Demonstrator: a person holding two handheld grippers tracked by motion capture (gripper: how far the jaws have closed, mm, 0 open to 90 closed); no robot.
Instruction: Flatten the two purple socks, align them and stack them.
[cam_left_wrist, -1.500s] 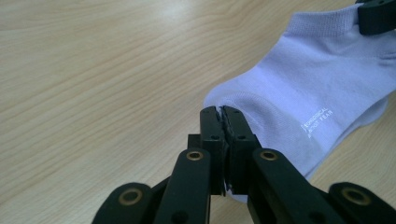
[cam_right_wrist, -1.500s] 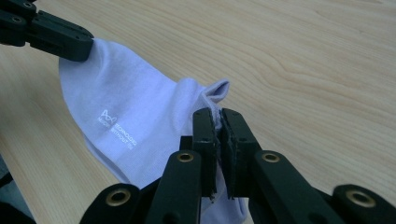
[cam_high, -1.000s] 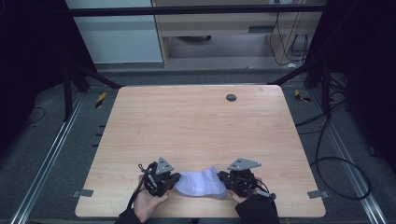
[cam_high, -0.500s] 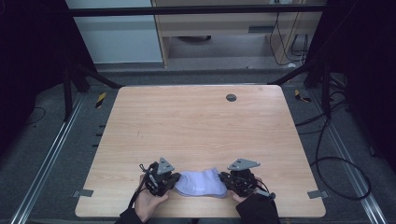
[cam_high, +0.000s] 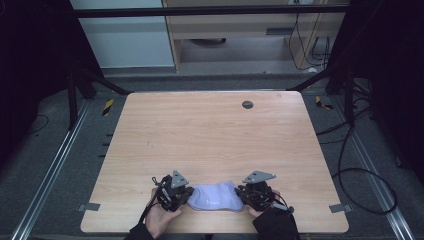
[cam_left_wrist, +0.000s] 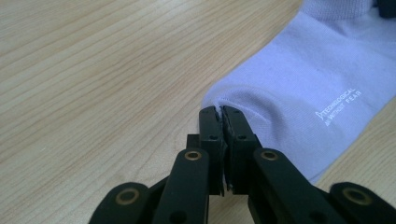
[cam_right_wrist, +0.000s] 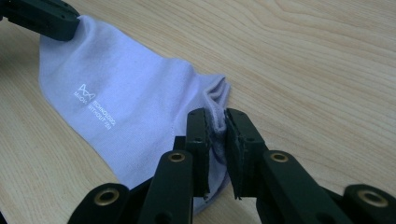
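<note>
High view: a pale lilac sock lies flat on the wooden table, low in the frame and close to the near edge, stretched between two hand-held grippers. The left gripper sits at the sock's left end, held by a hand entering from the bottom edge; the right gripper sits at its right end, with a dark sleeve below it. A small dark round disc lies on the table in the upper centre of the frame, well apart from the sock.

Left gripper view: the left gripper has its jaws pressed together on the rounded edge of the sock, which spreads toward the upper right; small white lettering is printed on the fabric.

Right gripper view: the right gripper pinches a bunched fold of the sock between its jaws, with a narrow gap taken up by cloth. The other gripper touches the sock's far end at the upper left of the frame
</note>
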